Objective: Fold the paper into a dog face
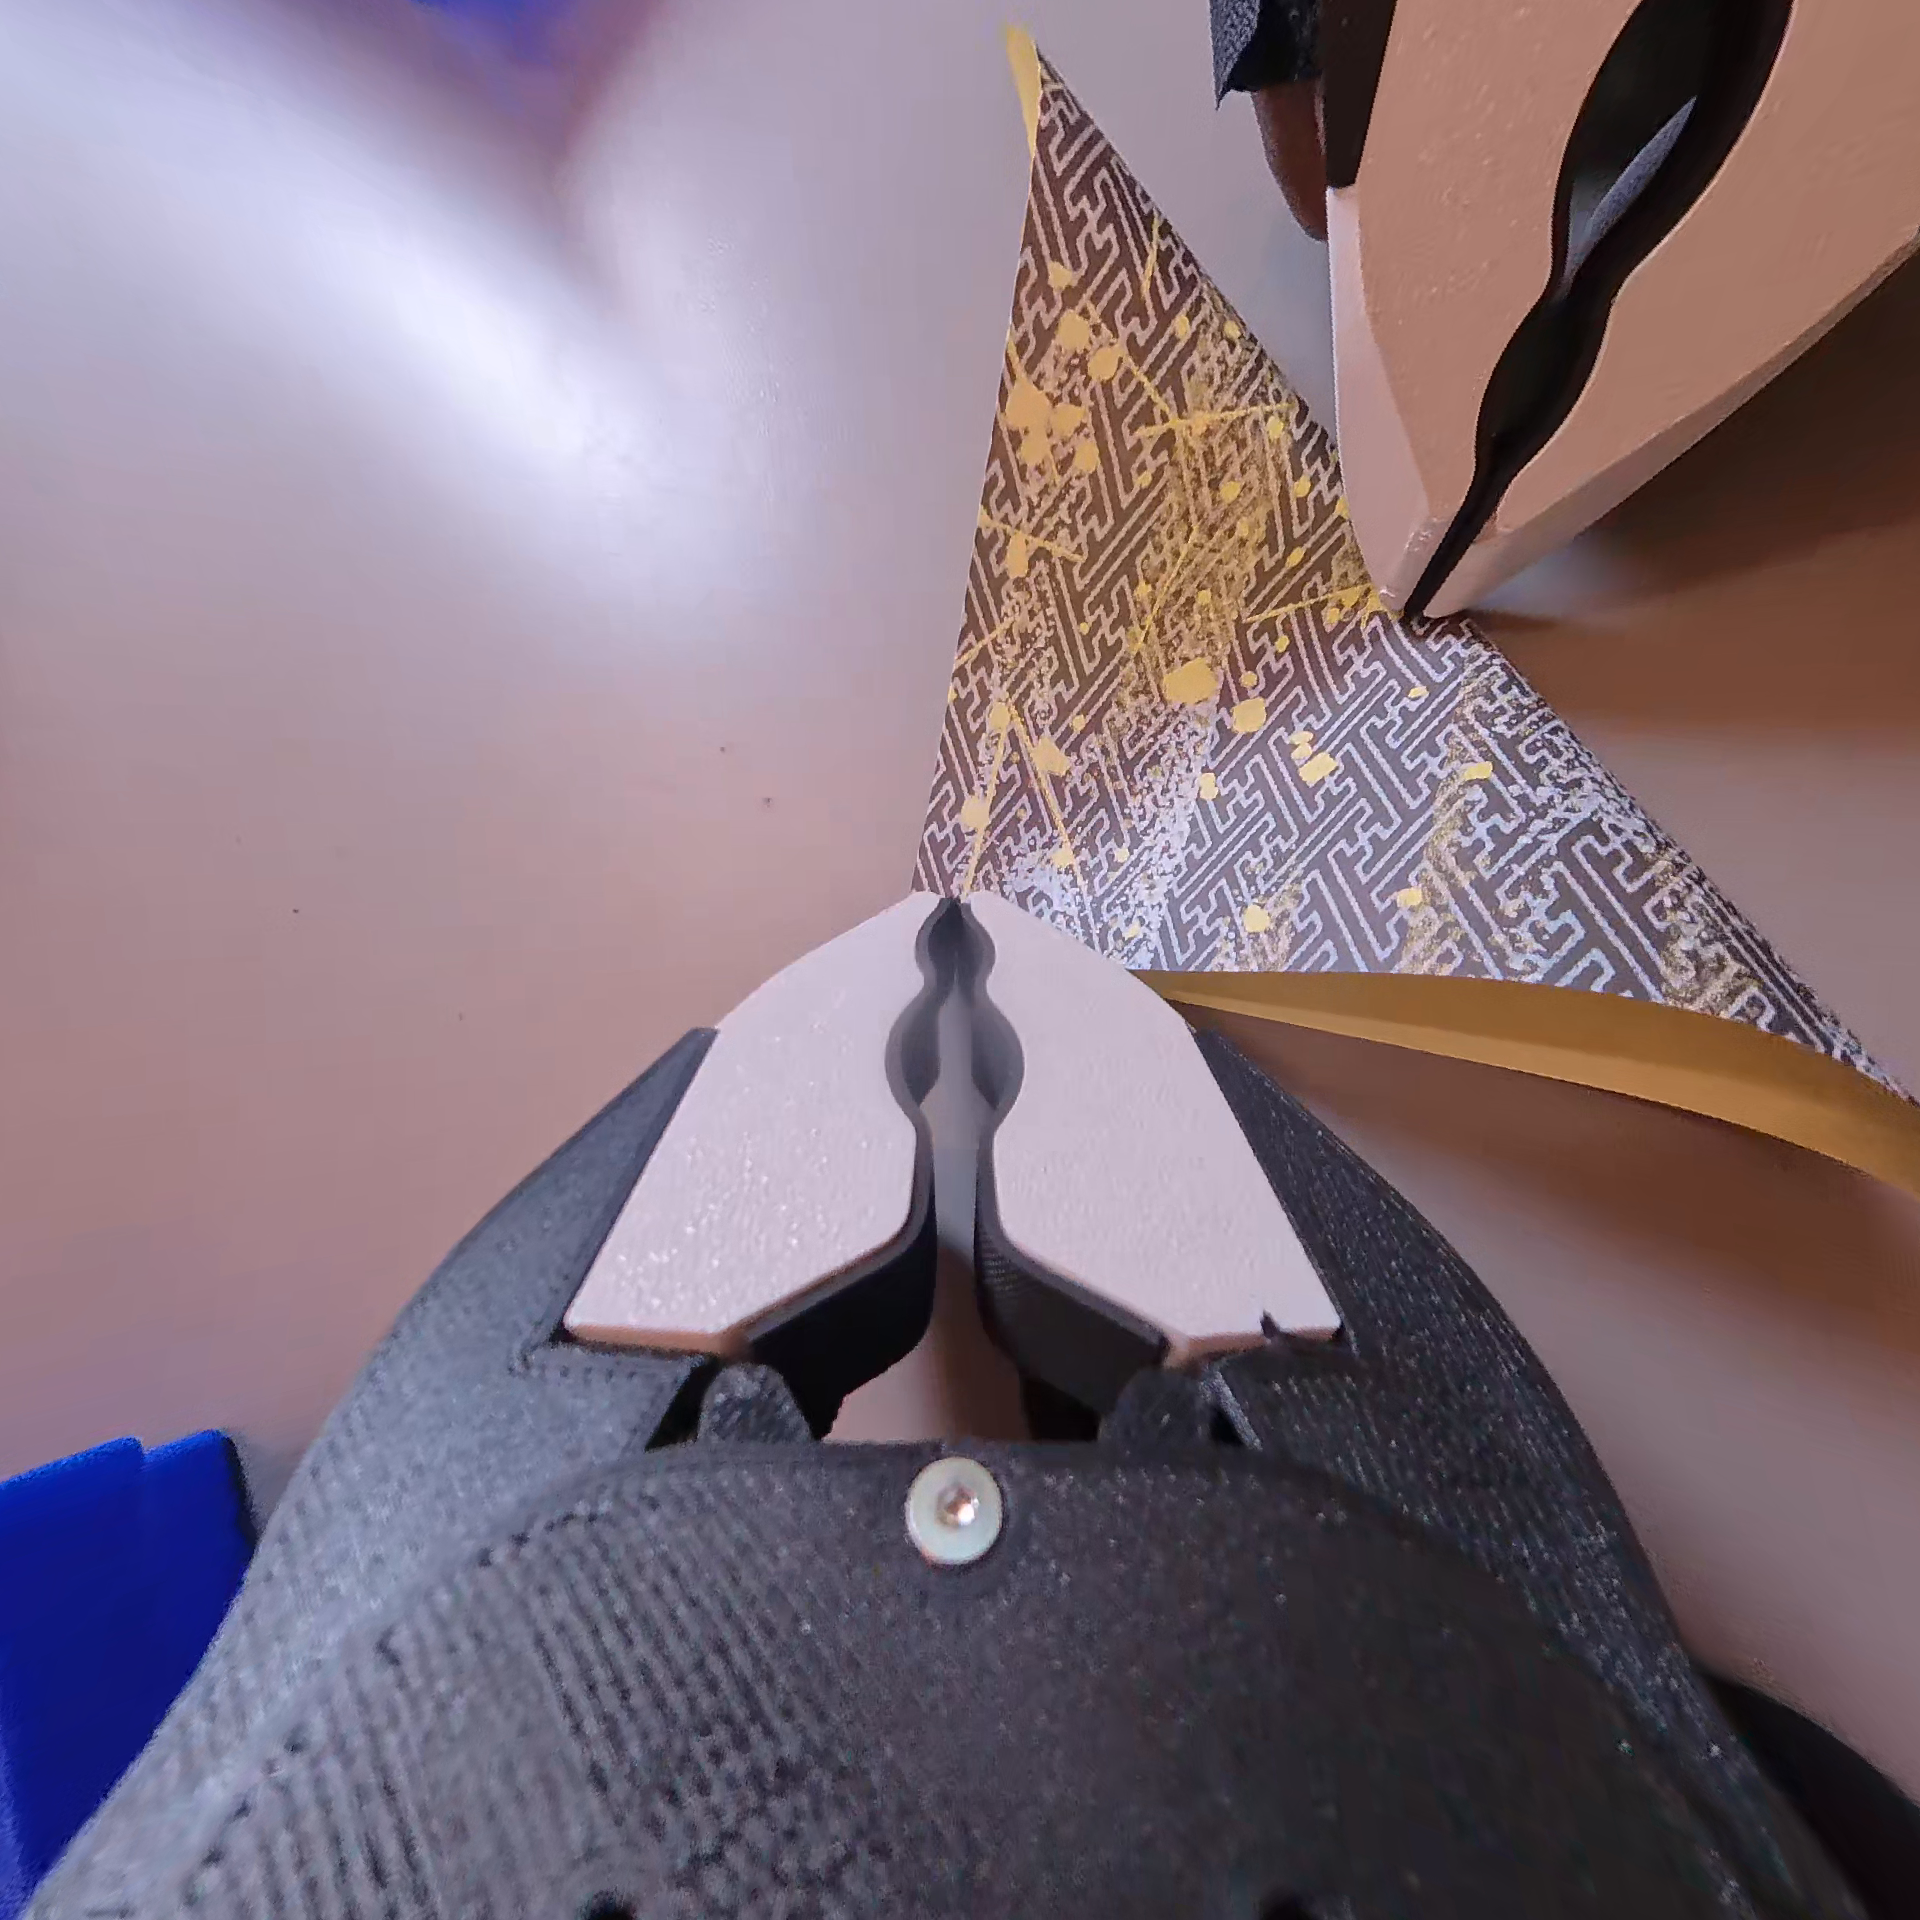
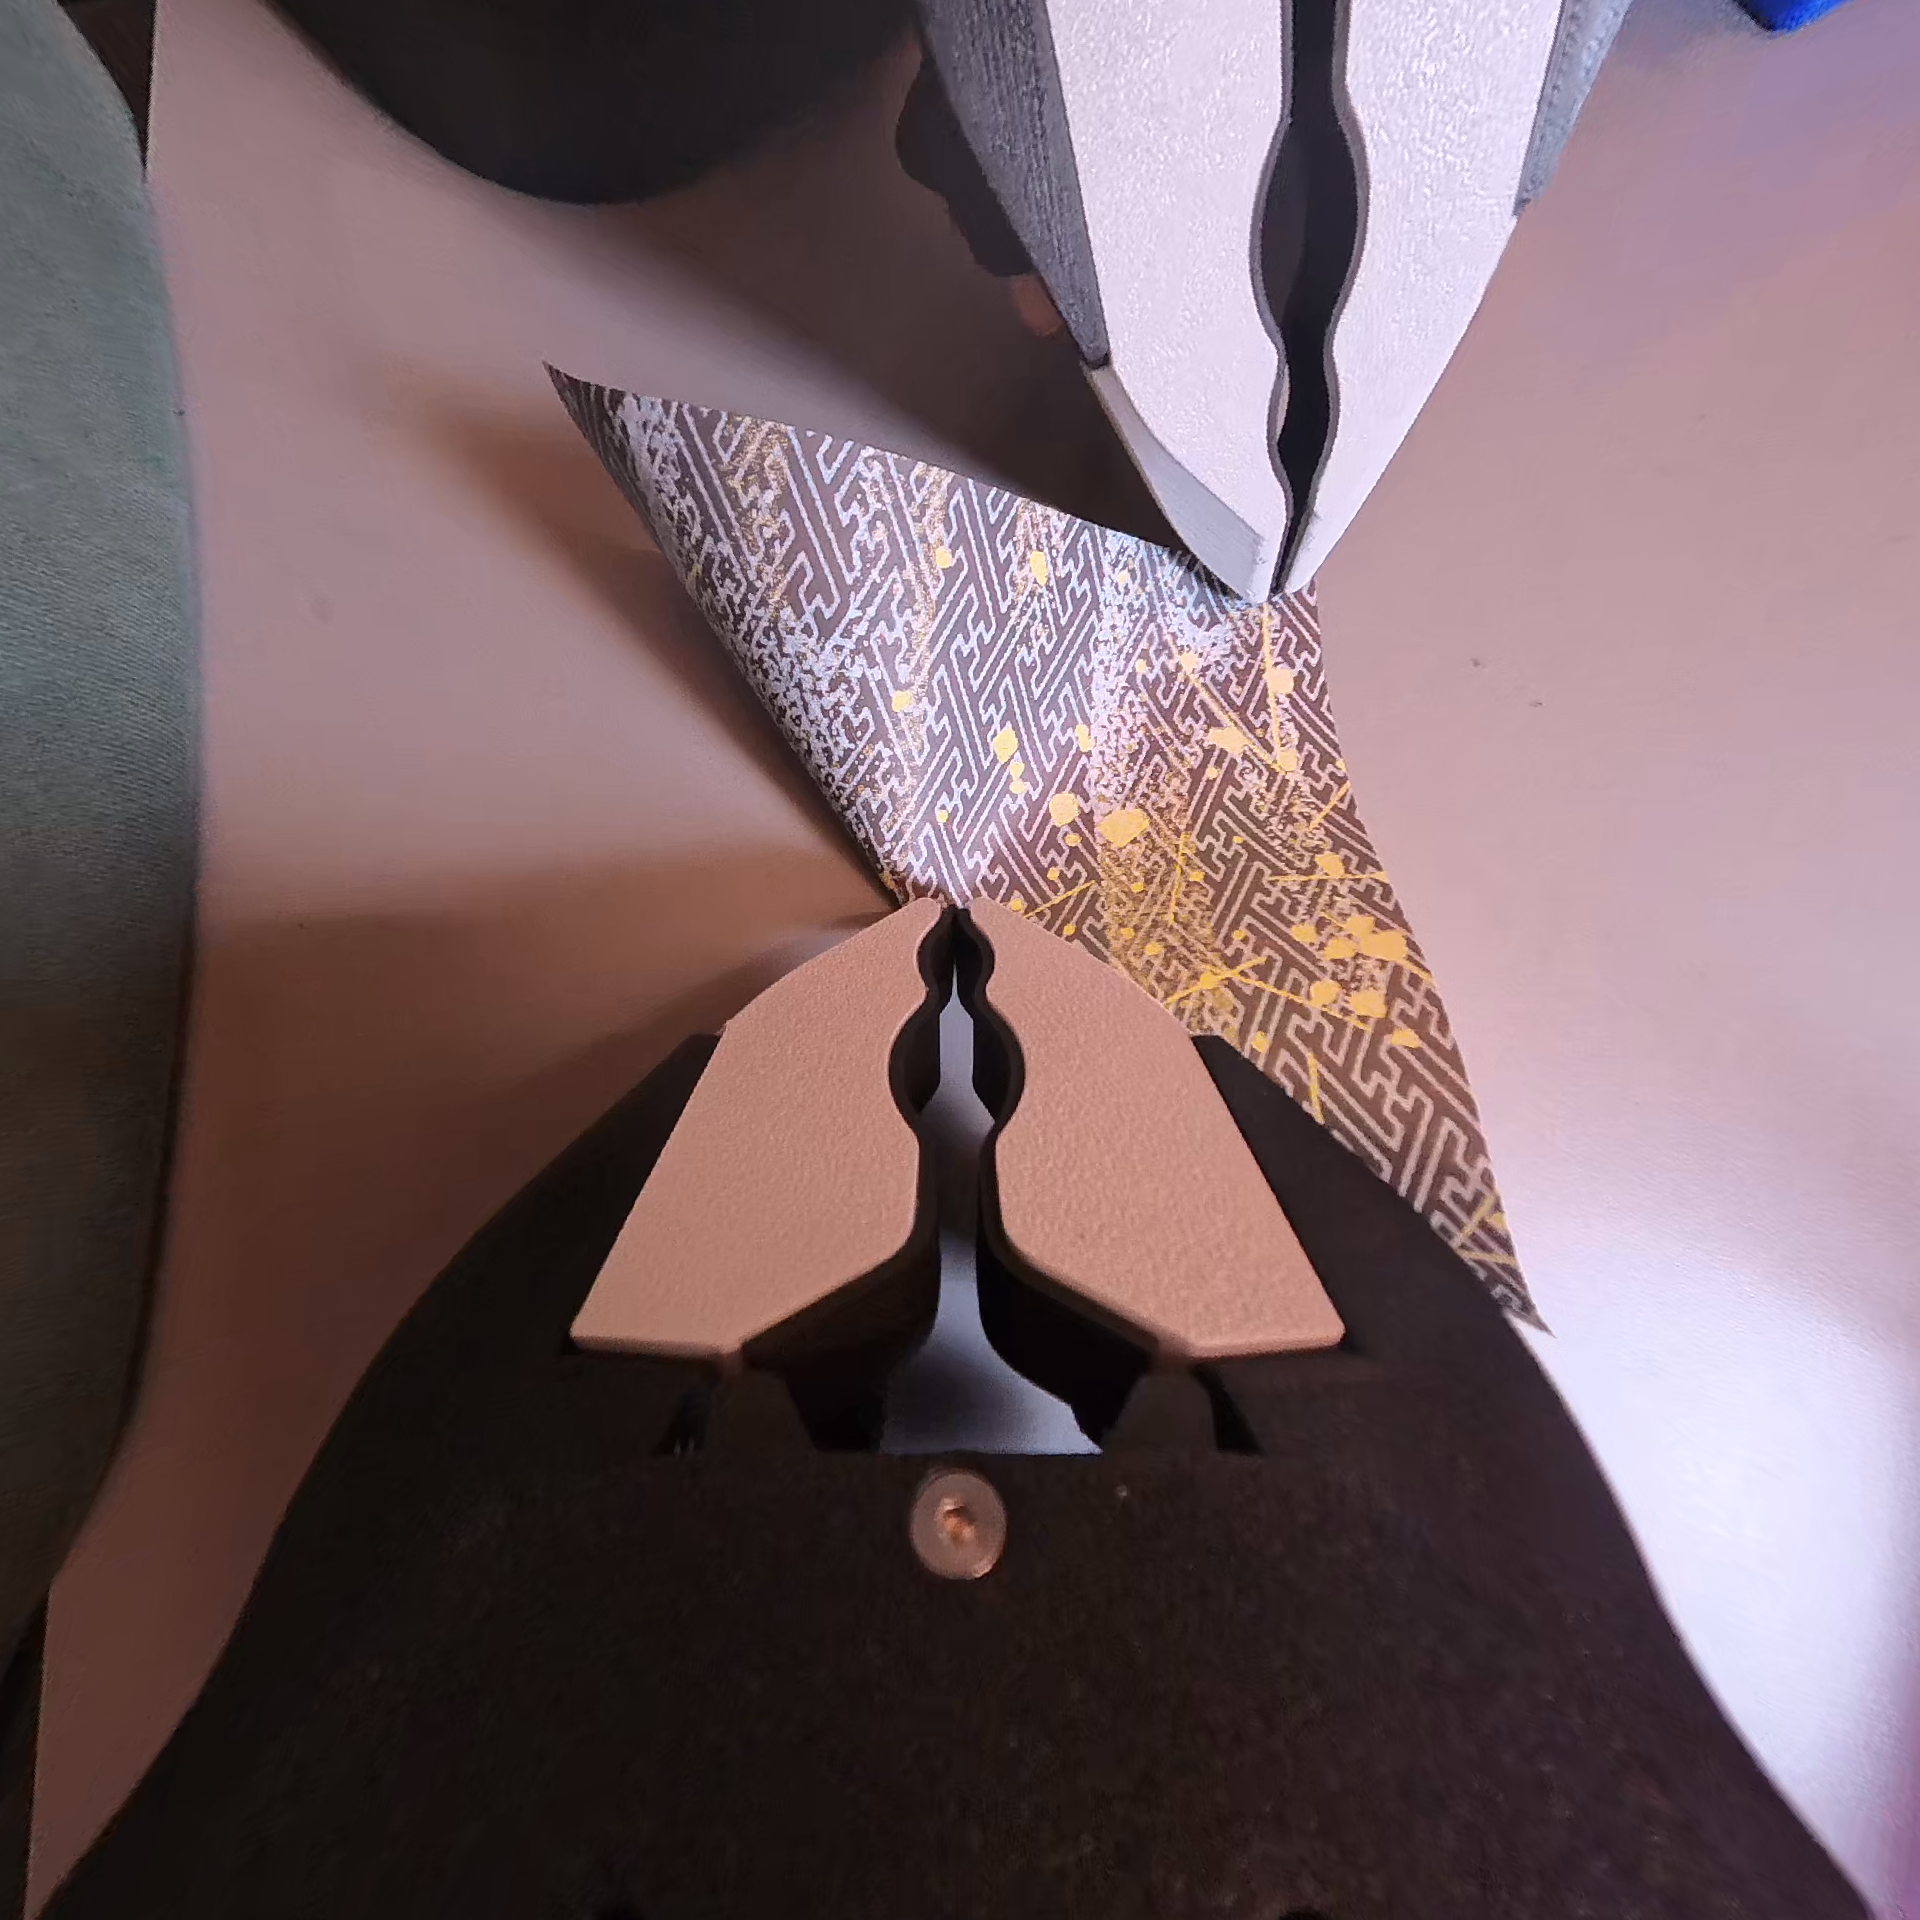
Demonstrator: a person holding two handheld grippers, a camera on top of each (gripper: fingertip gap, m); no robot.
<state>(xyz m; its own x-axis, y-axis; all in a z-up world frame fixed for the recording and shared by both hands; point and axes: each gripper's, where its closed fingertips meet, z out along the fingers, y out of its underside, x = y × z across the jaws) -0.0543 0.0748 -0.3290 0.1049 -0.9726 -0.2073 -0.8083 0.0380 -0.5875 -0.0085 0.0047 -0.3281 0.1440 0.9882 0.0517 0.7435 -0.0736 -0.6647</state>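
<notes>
The paper (image 1: 1195, 675) is brown with a white maze pattern and gold splatter. It lies folded on the table, with one long point stretching away and another to the side. One flap lifts at its edge and shows the gold underside (image 1: 1558, 1039). My left gripper (image 1: 951, 909) is shut, its tips touching one end of the fold line. My right gripper (image 2: 956, 914) is shut, its tips touching the opposite notch of the paper (image 2: 1039, 727). Each gripper shows in the other's view: the right one (image 1: 1423, 608) and the left one (image 2: 1283, 587). I cannot tell whether paper is pinched between either pair of jaws.
The tan table top (image 1: 416, 831) surrounds the paper. A blue cloth (image 1: 94, 1621) lies at the lower left of the left wrist view. A grey-green fabric (image 2: 73, 727) runs along the left table edge, and a dark rounded thing (image 2: 571, 94) lies at the far side. Some 9 centimetres of space lies between my two pairs of fingers. The dark rounded thing (image 2: 571, 94) is about 15 centimetres from both grippers' fingertips.
</notes>
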